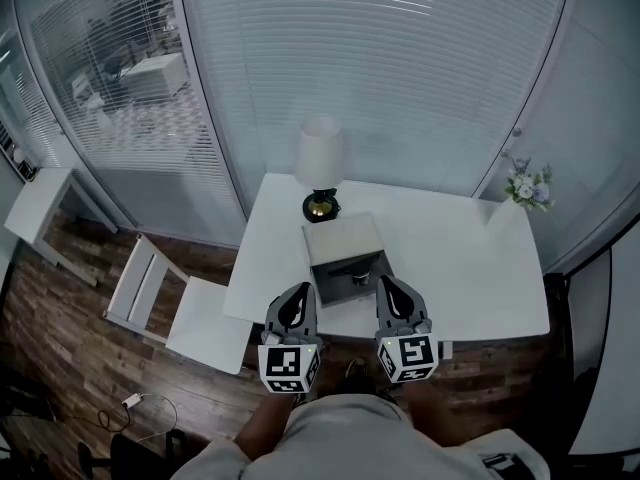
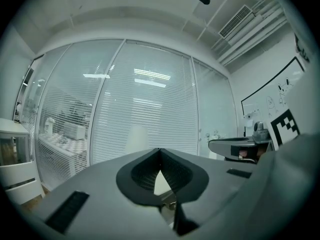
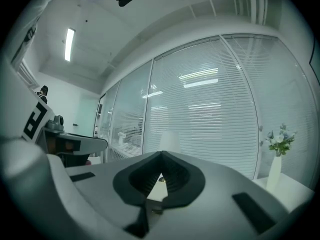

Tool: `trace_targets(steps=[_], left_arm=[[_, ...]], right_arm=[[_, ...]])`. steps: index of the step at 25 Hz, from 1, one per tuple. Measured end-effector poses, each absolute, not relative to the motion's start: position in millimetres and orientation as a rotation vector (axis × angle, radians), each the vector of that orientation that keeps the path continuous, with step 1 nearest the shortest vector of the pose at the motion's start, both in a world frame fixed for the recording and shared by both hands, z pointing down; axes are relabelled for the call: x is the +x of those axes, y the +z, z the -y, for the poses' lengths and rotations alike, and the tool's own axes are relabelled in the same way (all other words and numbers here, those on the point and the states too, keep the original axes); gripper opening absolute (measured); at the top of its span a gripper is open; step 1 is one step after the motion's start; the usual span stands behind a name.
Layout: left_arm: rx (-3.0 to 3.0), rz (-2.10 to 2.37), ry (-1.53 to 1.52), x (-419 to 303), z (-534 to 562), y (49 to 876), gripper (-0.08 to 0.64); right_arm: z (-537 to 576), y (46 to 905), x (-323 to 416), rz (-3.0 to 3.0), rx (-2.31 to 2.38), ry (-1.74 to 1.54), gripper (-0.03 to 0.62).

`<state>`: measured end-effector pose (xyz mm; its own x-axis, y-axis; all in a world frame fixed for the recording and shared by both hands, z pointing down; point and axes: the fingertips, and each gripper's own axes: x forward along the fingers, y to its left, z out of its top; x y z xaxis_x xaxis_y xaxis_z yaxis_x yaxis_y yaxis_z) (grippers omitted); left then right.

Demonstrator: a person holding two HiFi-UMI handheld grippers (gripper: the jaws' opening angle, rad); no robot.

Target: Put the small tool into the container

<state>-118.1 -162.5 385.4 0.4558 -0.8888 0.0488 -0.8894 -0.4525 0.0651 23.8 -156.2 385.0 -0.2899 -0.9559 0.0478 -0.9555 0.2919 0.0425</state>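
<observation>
A grey box-shaped container (image 1: 345, 256) stands on the white table (image 1: 470, 268) in the head view. Its near side is open and dark, and a small pale object (image 1: 360, 278) shows inside; I cannot tell what that is. My left gripper (image 1: 298, 298) hovers at the table's near edge, just left of the container, with its jaws closed tip to tip and nothing between them. My right gripper (image 1: 388, 288) is just right of the container's open side, also shut and empty. Both gripper views point up at the blinds, and the jaw tips meet in the left gripper (image 2: 159, 150) and the right gripper (image 3: 161, 154).
A lamp (image 1: 320, 163) with a white shade stands behind the container. A vase of flowers (image 1: 527, 186) is at the table's far right corner. A white chair (image 1: 170, 308) stands left of the table, and glass walls with blinds run behind it.
</observation>
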Motion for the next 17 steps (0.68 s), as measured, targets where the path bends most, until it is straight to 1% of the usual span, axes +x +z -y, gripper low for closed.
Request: trace_targets(steps=[17], left_arm=[[2.603, 1.62, 0.001, -116.5, 168.0, 386.9, 0.023]], right_arm=[[158.8, 386.3, 39.2, 2.453, 1.86, -0.012, 0.025]])
